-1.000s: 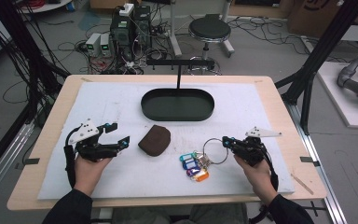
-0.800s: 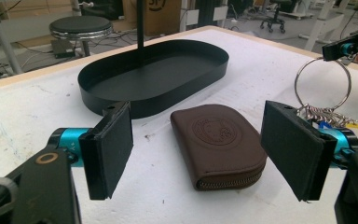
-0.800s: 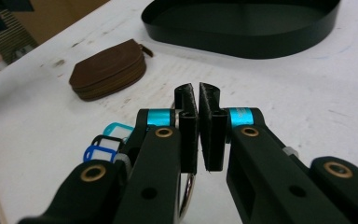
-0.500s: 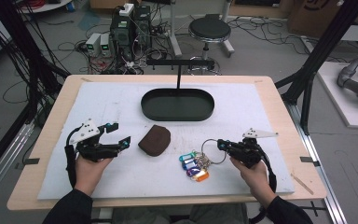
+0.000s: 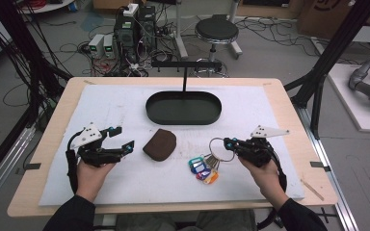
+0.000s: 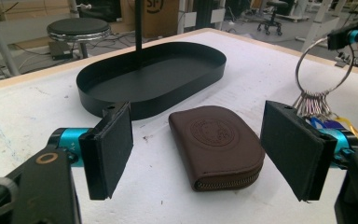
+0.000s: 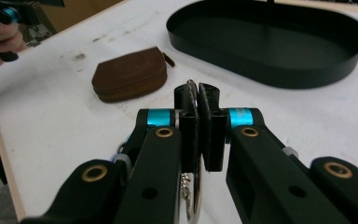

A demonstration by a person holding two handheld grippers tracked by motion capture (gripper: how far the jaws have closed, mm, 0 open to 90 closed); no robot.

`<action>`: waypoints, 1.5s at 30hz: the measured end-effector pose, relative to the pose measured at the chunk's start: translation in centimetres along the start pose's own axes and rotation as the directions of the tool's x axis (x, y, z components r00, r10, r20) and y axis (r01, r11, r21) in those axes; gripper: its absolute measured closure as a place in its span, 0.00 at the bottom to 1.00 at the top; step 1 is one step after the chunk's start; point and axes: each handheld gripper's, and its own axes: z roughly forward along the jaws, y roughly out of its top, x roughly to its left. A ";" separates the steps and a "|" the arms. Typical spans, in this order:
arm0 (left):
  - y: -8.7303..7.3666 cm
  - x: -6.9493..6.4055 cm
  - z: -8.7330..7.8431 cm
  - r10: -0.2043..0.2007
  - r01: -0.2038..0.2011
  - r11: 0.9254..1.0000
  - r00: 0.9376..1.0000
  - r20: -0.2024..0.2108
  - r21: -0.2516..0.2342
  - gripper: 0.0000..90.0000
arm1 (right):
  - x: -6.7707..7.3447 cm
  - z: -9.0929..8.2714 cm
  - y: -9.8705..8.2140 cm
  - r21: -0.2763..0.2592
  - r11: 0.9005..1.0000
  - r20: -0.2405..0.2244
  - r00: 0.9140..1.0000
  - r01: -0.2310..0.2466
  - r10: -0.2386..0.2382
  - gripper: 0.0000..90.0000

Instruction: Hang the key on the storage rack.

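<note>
**Key ring gripped and tipped up off the bench**

Key ring (image 5: pixel 220 148) is now clamped between the shut jaws of the right tongs (image 5: pixel 228 143), and its tagged keys (image 5: pixel 203 169) are seen trailing on the white mat below it. Going from left to right in the high view: the left tongs (image 5: pixel 122 138) are held where they were a second ago, jaws spread wide and gripping nothing, with the brown zip pouch (image 5: pixel 160 144) lying flat just beyond them. In the left gripper view the pouch (image 6: pixel 216 146) is framed between the two open pads, untouched. Next comes the bunch of keys, and then the right tongs, which have been shifted slightly toward the middle of the bench since the earlier frames, so that the ring is now raised on edge rather than lying flat. In the right gripper view the wire of the ring (image 7: pixel 192 90) is pinched between the pads. The black oval tray (image 5: pixel 183 107) stands well apart, behind. The grasp is judged to be secured; lifting the bunch clear is taken to be the step now open.
</note>
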 end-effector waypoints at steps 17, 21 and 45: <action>0.0 -0.2 0.1 0.004 -0.004 1.000 1.000 0.013 -0.007 0.28 | -0.3 -2.0 6.7 -0.098 0.986 -0.012 0.990 0.138 -0.140 0.98; 0.0 -0.2 0.2 0.000 0.000 1.000 1.000 0.018 -0.011 0.28 | -0.7 -2.2 8.1 -0.132 0.978 -0.004 0.986 0.163 -0.165 0.98; 0.0 0.1 0.2 0.006 -0.006 1.000 1.000 0.017 -0.001 0.29 | -4.8 1.8 14.9 -0.168 0.956 0.022 0.971 0.240 -0.239 0.98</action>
